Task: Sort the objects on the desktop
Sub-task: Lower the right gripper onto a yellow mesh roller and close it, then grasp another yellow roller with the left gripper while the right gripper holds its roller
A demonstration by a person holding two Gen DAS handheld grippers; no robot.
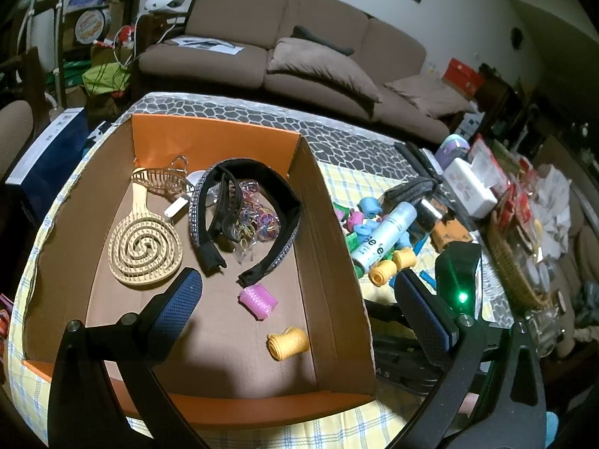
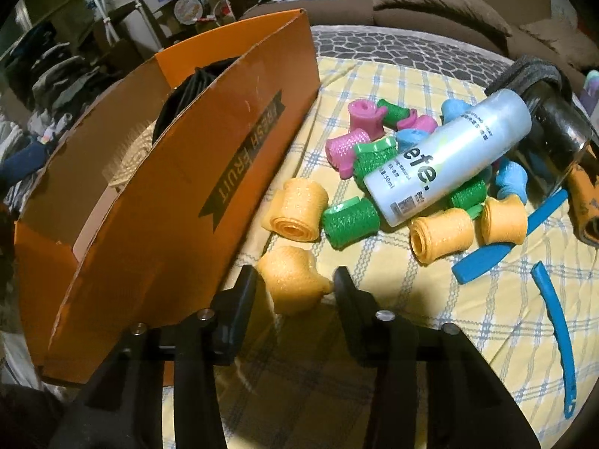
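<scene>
the left wrist view looks steeply down into the orange box (image 1: 307, 194) from close above, the right wrist view faces its outer wall (image 2: 179, 187) and the nearby curlers, both sharing box and checked cloth (image 1: 337, 187).

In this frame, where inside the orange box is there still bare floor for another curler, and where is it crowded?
Bare cardboard lies along the near wall of the box, left of the yellow curler and in front of the pink curler. The far half is crowded: round brush, headbands and elastic bands.
</scene>
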